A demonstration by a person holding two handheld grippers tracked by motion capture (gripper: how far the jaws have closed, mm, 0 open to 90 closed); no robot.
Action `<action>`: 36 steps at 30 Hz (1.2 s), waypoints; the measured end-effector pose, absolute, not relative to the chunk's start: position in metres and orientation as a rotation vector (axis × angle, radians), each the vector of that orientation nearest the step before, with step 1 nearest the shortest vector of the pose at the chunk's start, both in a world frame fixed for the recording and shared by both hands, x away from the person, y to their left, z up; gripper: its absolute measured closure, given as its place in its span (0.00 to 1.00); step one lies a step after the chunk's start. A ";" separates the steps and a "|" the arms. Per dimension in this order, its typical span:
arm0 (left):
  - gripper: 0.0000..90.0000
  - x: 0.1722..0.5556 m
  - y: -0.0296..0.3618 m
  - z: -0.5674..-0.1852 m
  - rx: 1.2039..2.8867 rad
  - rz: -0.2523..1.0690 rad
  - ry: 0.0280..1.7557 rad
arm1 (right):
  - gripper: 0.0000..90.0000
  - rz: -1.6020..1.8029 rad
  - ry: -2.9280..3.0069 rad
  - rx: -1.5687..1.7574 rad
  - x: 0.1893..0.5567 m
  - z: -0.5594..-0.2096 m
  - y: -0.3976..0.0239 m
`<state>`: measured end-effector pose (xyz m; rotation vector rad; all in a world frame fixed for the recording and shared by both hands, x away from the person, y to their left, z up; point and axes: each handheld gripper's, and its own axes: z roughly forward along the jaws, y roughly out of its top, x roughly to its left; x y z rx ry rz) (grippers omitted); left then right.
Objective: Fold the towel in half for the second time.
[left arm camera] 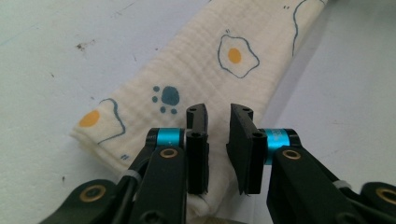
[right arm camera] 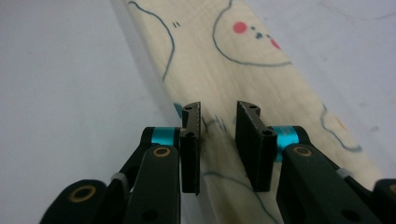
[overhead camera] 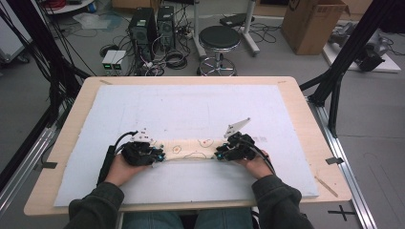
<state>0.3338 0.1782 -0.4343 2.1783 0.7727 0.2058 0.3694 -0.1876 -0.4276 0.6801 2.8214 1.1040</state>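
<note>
A folded cream cloth (overhead camera: 191, 149) printed with fried eggs is lying flat on the desk (overhead camera: 305, 143), stretching between both sets of fingers. The left gripper (left arm camera: 218, 122) and right gripper (right arm camera: 219, 122) are each hovering over one end, fingers parted by a narrow gap, gripping nothing.

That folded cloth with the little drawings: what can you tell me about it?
The cloth is cream, crinkly cotton-like fabric, folded into a long narrow band lying flat on the pale blue mat. Printed on it are fried eggs, a blue paw and outlined animal faces with red cheeks. The left gripper and right gripper sit over its two ends, fingers slightly apart.
</note>
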 end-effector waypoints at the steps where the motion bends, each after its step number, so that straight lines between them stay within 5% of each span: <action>1: 0.82 0.333 0.178 -0.434 2.177 0.209 0.772 | 0.78 1.113 2.814 0.684 0.369 -0.428 -0.191; 19: 0.77 0.337 0.194 -0.421 2.064 0.264 0.796 | 0.65 1.254 2.677 0.719 0.370 -0.416 -0.218; 36: 0.67 0.337 0.195 -0.436 2.150 0.234 0.801 | 0.57 1.139 2.705 0.708 0.372 -0.434 -0.220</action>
